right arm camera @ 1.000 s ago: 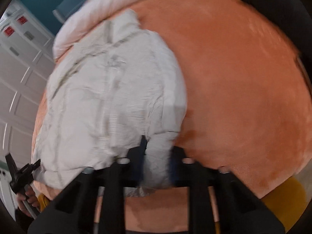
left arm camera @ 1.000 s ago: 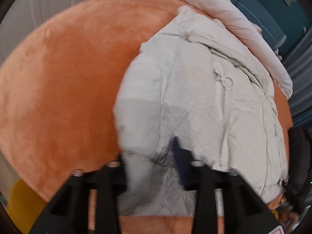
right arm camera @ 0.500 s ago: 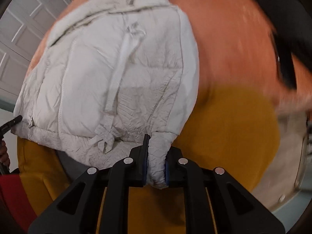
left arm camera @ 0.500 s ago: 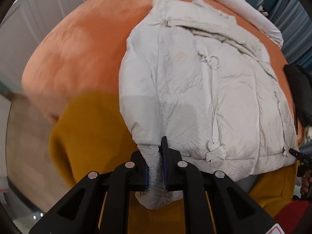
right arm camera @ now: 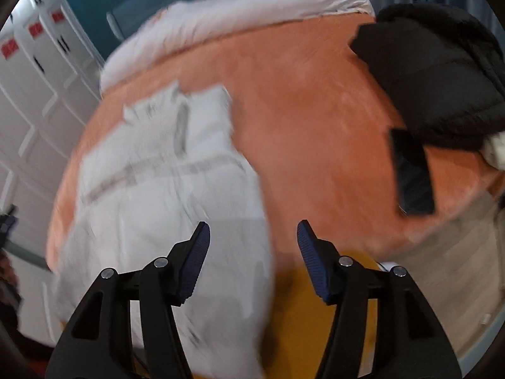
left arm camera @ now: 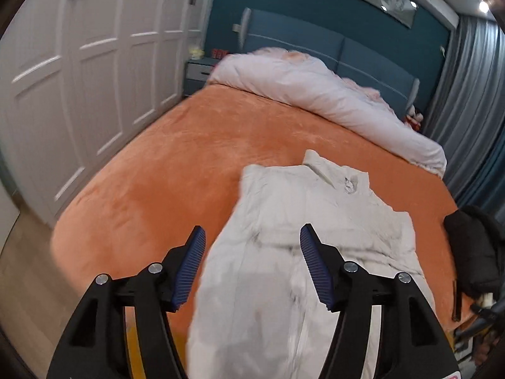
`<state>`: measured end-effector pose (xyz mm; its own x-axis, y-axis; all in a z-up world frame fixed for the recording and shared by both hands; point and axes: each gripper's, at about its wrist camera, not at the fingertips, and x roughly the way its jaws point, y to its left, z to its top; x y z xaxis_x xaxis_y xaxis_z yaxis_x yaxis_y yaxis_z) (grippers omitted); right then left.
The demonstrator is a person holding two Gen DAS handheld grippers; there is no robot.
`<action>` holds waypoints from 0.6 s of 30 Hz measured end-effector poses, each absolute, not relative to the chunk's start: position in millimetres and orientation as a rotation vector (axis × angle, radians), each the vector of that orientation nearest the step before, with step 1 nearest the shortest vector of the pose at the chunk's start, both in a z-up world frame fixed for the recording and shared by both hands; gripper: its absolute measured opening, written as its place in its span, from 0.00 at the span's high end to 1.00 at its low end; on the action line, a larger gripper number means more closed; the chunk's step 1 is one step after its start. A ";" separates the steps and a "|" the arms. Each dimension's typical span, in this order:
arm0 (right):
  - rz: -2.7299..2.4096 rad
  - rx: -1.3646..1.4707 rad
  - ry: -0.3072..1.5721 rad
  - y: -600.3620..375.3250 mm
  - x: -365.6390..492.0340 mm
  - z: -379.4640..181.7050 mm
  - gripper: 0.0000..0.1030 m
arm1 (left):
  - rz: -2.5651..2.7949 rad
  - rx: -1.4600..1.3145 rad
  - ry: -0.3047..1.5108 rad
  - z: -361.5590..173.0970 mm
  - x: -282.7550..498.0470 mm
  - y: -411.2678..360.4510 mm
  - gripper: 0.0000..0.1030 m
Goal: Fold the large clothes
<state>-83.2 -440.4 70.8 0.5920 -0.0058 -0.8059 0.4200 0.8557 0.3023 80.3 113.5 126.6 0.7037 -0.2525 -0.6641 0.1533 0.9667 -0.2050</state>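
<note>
Left gripper [left arm camera: 252, 237] spread, empty. Right gripper [right arm camera: 252, 233] spread, empty. White puffer jacket [left arm camera: 303, 237] flat on orange bedspread [left arm camera: 176, 170], hem over its near edge. Black coat [right arm camera: 435, 72] right of jacket; rolled duvet [left arm camera: 315, 94] beyond jacket.

I'm in a home bedroom. A wide bed [left arm camera: 195, 158] under an orange cover fills the middle of my left view, with a white duvet [left arm camera: 318, 91] bunched along its far edge. Behind that, a padded blue headboard [left arm camera: 315, 38] stands against a teal wall. White panelled wardrobes [left arm camera: 79, 72] run down the left side, grey curtains [left arm camera: 467, 94] hang at the right, and a nightstand [left arm camera: 197, 72] sits at upper centre-left.
</note>
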 end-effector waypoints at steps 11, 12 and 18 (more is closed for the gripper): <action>0.024 0.307 0.783 -352.8 181.9 66.6 0.45 | -0.238 -0.106 0.837 18.8 250.7 -1.5 0.41; 0.035 0.292 0.790 -343.5 213.0 63.6 0.46 | -0.216 -0.117 0.858 5.0 261.7 -1.2 0.41; 0.105 0.180 0.852 -282.4 360.3 48.8 0.46 | -0.175 -0.155 0.923 -70.9 287.1 2.4 0.38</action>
